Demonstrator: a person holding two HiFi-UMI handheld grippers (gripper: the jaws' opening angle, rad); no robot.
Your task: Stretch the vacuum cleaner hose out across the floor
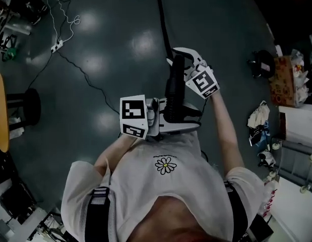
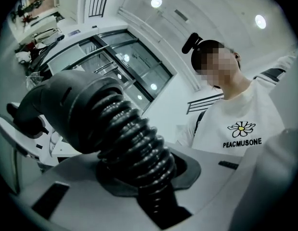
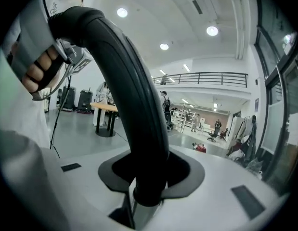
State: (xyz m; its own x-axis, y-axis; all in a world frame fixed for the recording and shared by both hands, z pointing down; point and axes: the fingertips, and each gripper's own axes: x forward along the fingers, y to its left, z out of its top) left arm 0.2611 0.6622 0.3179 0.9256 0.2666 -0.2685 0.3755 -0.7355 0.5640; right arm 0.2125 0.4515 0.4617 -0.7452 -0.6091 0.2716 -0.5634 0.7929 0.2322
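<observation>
While left hand-held gripper [image 2: 145, 179] clamps ribbed hose [image 2: 130, 134], right hand-held gripper [image 3: 149, 179] clamps curved tube [image 3: 125, 81]

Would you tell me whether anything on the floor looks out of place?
A white cord lies in untidy loops by the power strip, upper left; a black cable straggles across the floor.

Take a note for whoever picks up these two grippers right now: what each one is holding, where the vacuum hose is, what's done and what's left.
Left gripper: shut on the ribbed hose, just below its cuff.
Right gripper: shut on the curved handle tube.
Both are close together in front of the person's chest. From there the hose runs over the floor and out of the head view's top edge.
Done: hose end gripped and off the floor.
Left: pull it out straight and lay it down. The far end is unseen.
</observation>
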